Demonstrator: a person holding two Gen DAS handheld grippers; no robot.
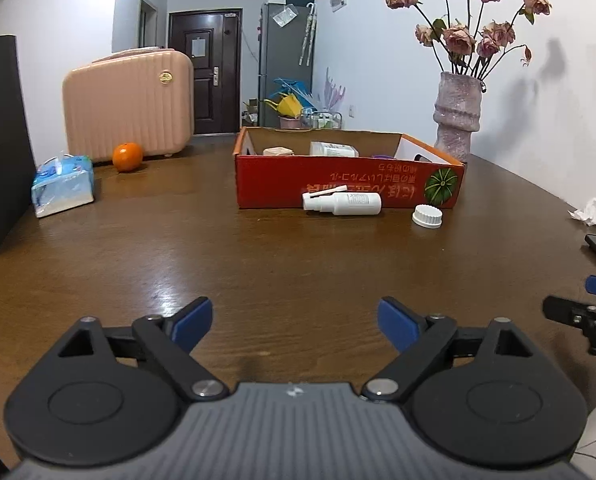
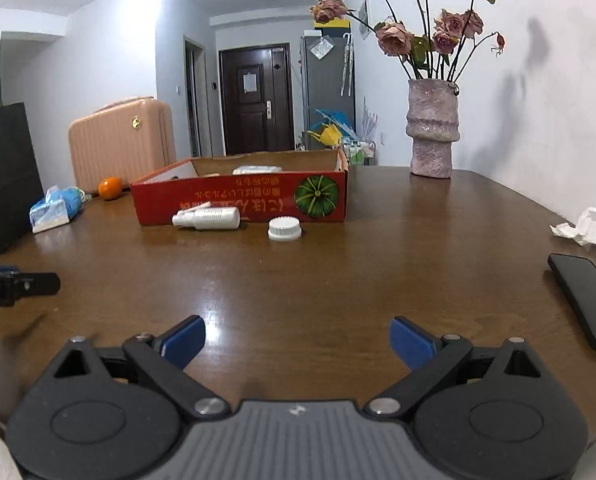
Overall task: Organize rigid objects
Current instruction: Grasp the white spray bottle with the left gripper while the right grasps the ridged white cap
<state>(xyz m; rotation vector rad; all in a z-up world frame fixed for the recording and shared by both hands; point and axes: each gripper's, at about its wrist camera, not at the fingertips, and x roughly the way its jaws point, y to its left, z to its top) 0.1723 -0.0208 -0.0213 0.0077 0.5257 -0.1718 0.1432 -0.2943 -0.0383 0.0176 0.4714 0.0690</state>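
Beyond right claw (image 2: 298, 340): spray bottle (image 2: 206, 218), cap (image 2: 284, 228), well apart.

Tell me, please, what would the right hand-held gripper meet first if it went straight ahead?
Probably the white ribbed cap: the right hand-held gripper, jaws open, faces bare table, with the red box just behind. Depth is uncertain.

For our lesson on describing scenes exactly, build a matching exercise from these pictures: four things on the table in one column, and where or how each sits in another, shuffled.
Things:
1. white spray bottle
2. white ribbed cap
3. orange
4. vase of dried roses

Places or states:
A. beside the pink suitcase
B. lying on its side before the red box
C. upright by the wall, behind the box
D. flat on the table near the box's pumpkin picture

Pairs: 1-B, 2-D, 3-A, 4-C
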